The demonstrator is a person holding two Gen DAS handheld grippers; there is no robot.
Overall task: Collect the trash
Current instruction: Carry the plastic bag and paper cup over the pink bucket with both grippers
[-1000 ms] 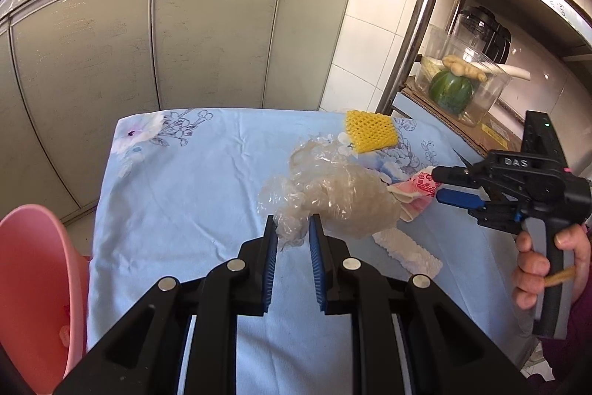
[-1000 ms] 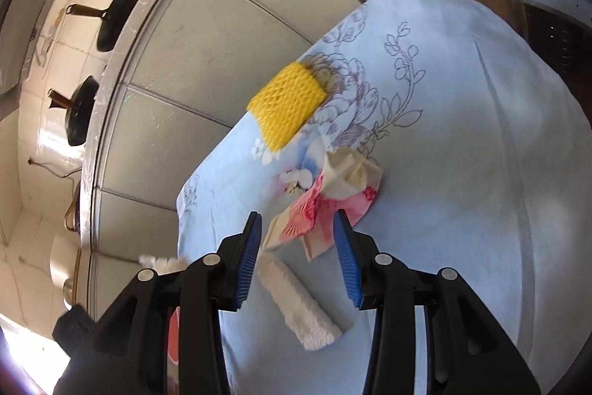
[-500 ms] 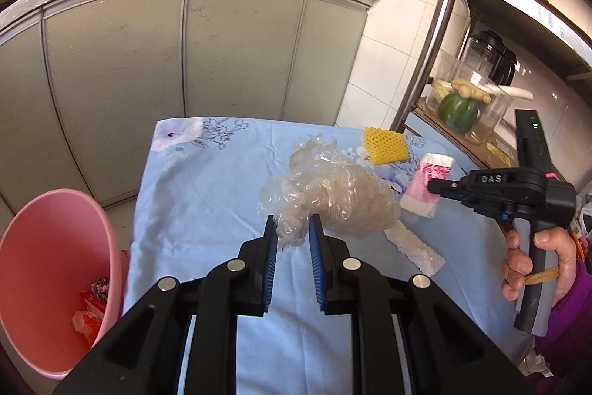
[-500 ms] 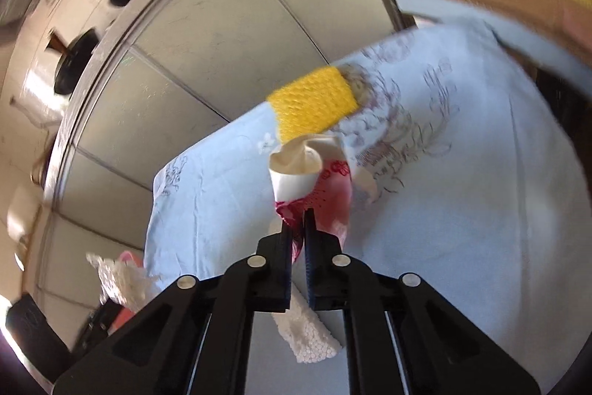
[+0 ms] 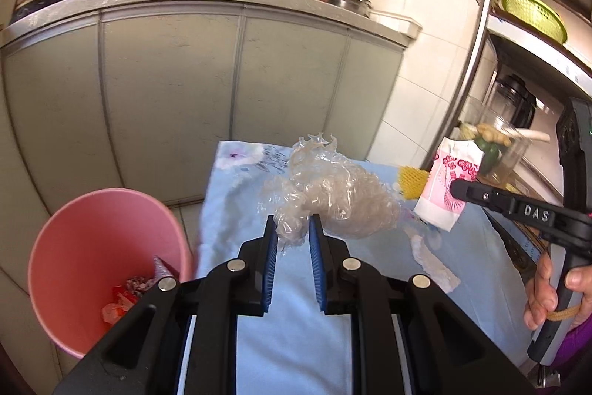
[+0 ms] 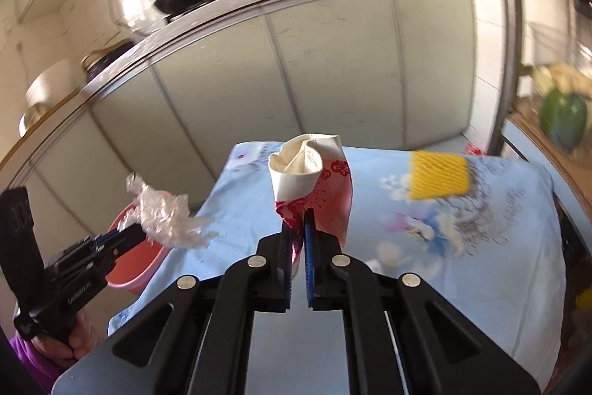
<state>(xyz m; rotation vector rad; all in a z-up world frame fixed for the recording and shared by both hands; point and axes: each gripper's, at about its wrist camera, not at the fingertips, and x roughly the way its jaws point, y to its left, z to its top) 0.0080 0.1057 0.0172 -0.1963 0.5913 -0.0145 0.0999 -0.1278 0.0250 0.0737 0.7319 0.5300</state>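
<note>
My left gripper (image 5: pixel 292 228) is shut on a crumpled clear plastic bag (image 5: pixel 333 195), held up off the blue flowered tablecloth (image 5: pixel 296 339). A pink bin (image 5: pixel 92 247) with some wrappers inside stands on the floor at the left of the table. My right gripper (image 6: pixel 298 221) is shut on a red-and-white paper wrapper (image 6: pixel 310 180), lifted above the cloth (image 6: pixel 462 265). In the left wrist view that wrapper (image 5: pixel 449 187) hangs at the right in the right gripper (image 5: pixel 458 189). In the right wrist view the left gripper (image 6: pixel 133 234) holds the bag (image 6: pixel 166 213) over the bin (image 6: pixel 137 261).
A yellow foam net (image 6: pixel 438 174) and a white foam strip (image 5: pixel 433 261) lie on the cloth. Grey kitchen cabinets (image 5: pixel 222 99) with pans on top stand behind the table. A metal rack (image 5: pixel 477 62) with a green basket, a jar and a green vegetable is at the right.
The right gripper closed on the red-and-white wrapper, rolled upright and lifted it off the cloth. The left gripper carried the plastic bag up and leftward, bringing the pink bin further into view.
</note>
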